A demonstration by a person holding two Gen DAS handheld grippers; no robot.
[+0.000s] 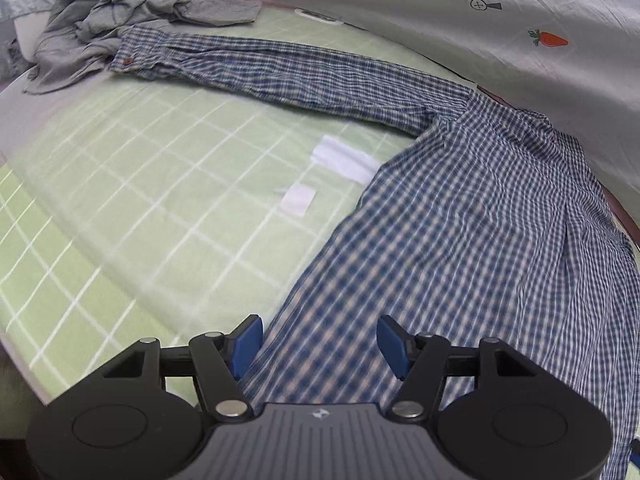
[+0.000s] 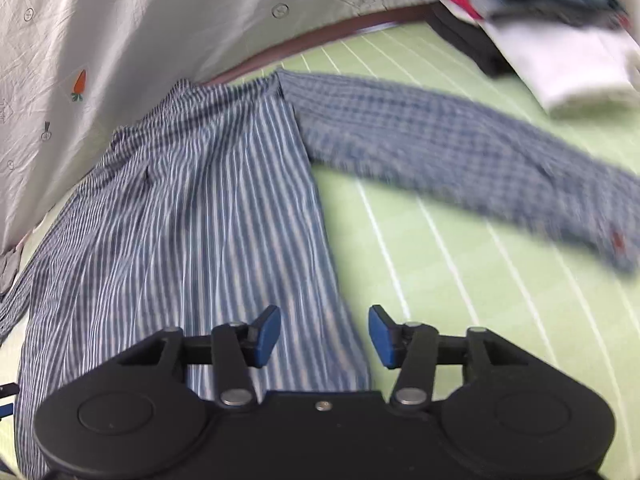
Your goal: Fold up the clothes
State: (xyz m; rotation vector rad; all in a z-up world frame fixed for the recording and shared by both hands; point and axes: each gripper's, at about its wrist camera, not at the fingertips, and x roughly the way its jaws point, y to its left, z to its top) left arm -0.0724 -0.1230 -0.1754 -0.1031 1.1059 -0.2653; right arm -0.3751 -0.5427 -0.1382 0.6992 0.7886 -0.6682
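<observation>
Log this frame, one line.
shirt flat, sleeves out | left hand-held gripper open | right hand-held gripper open | fold not begun

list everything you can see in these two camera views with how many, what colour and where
Checked shirt: one, blue and white, spread flat on the sheet, a sleeve stretched out to each side.
Crumpled clothes: one heap, grey, beyond the cuff of the shirt's sleeve in the left wrist view.
Folded clothes: one stack, white, dark blue, red and black, far corner in the right wrist view.
Bed sheet: one, light green with white grid lines, under everything.
Patches: two, white, on the sheet beside the shirt.
Cloth backdrop: one, white with small carrot prints, along the far edge.
Left gripper: one, black with blue pads, jaws open over the shirt's hem.
Right gripper: one, black with blue pads, jaws open over the hem.
</observation>
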